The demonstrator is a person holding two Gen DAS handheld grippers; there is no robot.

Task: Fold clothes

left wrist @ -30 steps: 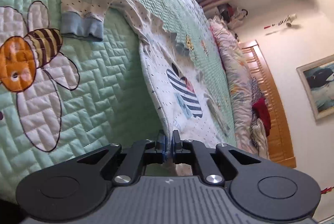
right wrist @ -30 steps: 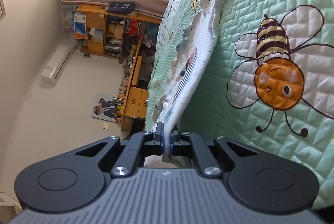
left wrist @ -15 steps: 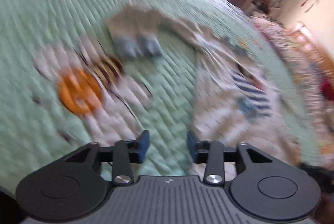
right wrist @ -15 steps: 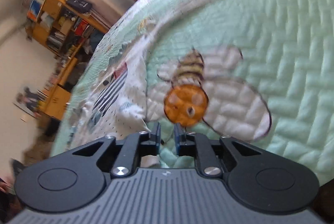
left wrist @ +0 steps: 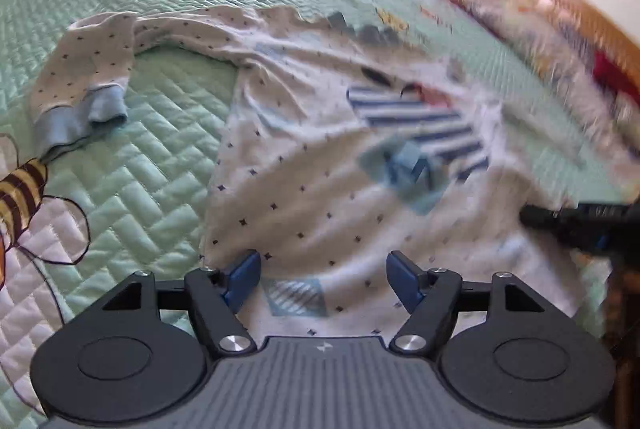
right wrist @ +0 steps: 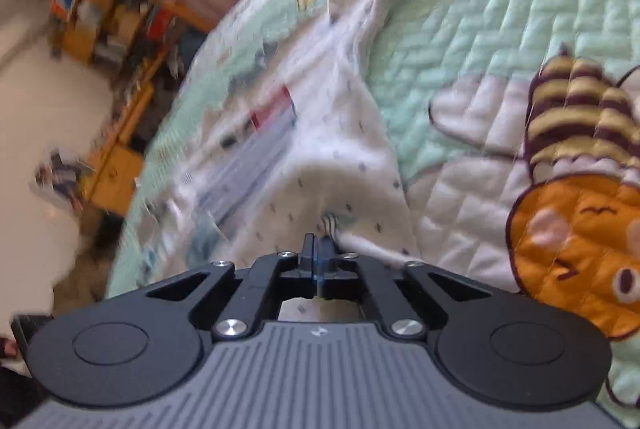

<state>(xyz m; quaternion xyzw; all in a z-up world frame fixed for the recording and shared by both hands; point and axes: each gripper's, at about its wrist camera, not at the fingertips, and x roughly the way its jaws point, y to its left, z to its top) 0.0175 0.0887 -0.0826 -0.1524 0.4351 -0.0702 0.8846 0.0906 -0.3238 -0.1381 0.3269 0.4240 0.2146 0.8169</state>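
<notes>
A white dotted child's top point(left wrist: 320, 157) is spread on the green quilted bed point(left wrist: 168, 133), just beside the bee picture point(left wrist: 20, 189) stitched into the quilt, with one long sleeve point(left wrist: 84, 77) lying bent above that bee and ending in a blue cuff.

The left gripper point(left wrist: 323, 279) is seen with its fingers point(left wrist: 242, 275) wide apart and opening; the hem of the top lies under and between them, but it is not pinched by either pad. The right gripper point(right wrist: 318, 253) is seen with its fingers almost together and closing, and a fold of the top's hem appears to be caught between them (the blur makes the exact hold hard to judge).

Several things could go wrong from here. With one corner released and the other held, the cloth could be dragged askew toward the bee if the right hand is moved, so the hem would no longer lie straight. The thin pinch at the right could be lost if the cloth is pulled taut, since only a small tuck seems to be gripped. The bent sleeve near the bee could be trapped under a later fold and leave a lump. The quilt itself could be snagged if the open left fingers are closed too low.
</notes>
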